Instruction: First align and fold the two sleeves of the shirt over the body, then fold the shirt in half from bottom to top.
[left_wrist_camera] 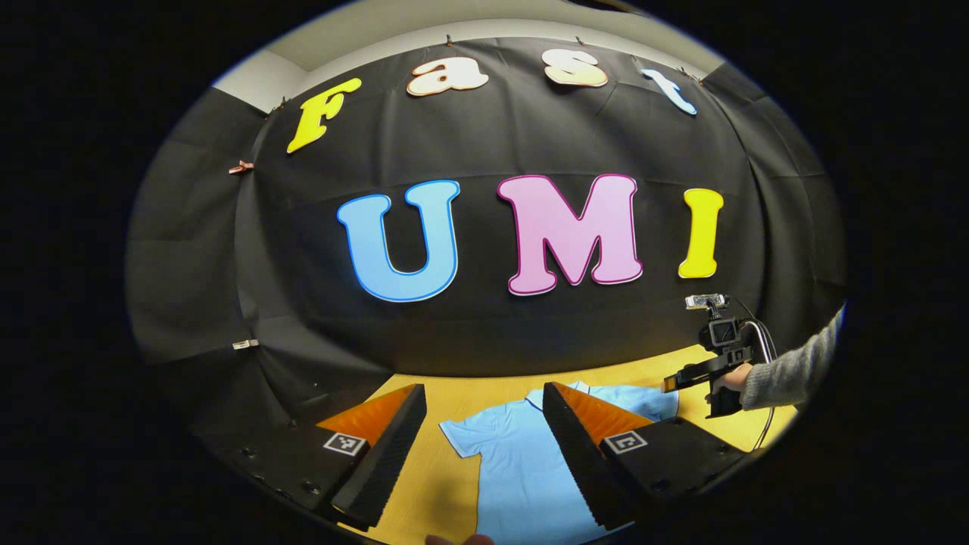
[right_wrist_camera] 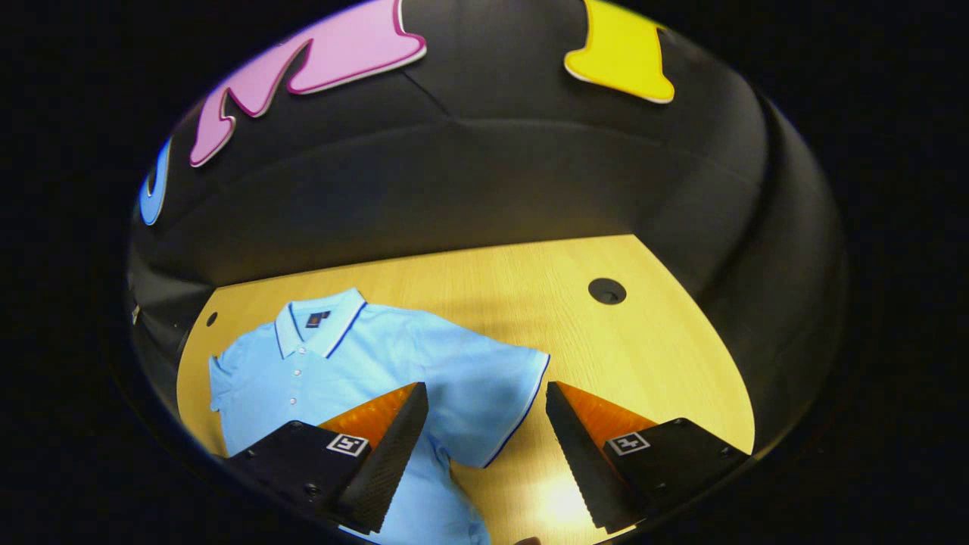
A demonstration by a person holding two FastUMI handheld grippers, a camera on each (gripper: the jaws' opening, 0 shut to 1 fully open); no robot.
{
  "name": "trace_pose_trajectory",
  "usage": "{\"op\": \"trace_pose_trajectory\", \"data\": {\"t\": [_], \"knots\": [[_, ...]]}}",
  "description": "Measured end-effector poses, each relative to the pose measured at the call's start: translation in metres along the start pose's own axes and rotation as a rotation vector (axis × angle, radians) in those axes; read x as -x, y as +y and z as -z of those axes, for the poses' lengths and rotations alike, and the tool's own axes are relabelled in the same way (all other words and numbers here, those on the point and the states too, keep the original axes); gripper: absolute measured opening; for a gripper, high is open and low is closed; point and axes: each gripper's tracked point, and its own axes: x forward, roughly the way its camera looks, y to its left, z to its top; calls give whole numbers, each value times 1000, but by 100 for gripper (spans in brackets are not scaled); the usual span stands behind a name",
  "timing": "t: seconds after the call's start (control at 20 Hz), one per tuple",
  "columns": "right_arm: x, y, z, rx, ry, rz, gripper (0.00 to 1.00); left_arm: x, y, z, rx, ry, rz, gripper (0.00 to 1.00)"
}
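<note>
A recording booth in a lab or studio, not a home — black cloth (left_wrist_camera: 530, 136) is clipped up as a backdrop behind a light wooden table (right_wrist_camera: 651, 341), with a strip of plain pale wall above the cloth. The table has a round cable hole (right_wrist_camera: 606, 291) near its far edge — office-desk fittings. Beside the table, a sleeved hand (left_wrist_camera: 730, 376) holds a camera-topped handheld rig.

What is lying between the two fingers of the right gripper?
In the right gripper view, the shirt's sleeve and bare table lie between the open right gripper's fingers.
</note>
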Motion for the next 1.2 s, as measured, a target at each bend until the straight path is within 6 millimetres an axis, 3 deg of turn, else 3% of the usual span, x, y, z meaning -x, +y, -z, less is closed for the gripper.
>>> {"op": "trace_pose_trajectory", "data": {"t": [0.25, 0.5, 0.55, 0.7, 0.75, 0.8, 0.85, 0.9, 0.95, 1.05, 1.2], "knots": [[-43, -21, 17, -17, 69, 60, 98, 4, 4, 10, 12, 32, -39, 98], [-64, -35, 24, -28, 106, 101, 97, 9, 8, 18, 10, 52, -60, 98], [-59, -34, 23, -29, 108, 106, 86, 9, 9, 18, 10, 55, -61, 98], [-64, -25, 26, -19, 105, 93, 70, 9, 13, 23, 16, 66, -67, 98], [-64, -20, 24, -15, 99, 85, 44, 10, 14, 24, 19, 69, -68, 98], [-64, -16, 24, -12, 103, 75, 38, 9, 15, 25, 20, 72, -69, 98], [-65, -14, 22, -8, 94, 70, 17, 10, 16, 25, 20, 73, -71, 98], [-65, -13, 23, -5, 102, 79, 18, 10, 19, 26, 18, 73, -72, 98], [-65, -11, 21, -3, 93, 72, 8, 11, 20, 26, 16, 73, -74, 98], [-62, -3, 21, -15, 93, 56, 5, 13, 24, 26, 15, 73, -78, 98], [-53, 10, -5, -6, 12, 25, 10, 16, 31, 25, 20, 68, -84, 98]]}}
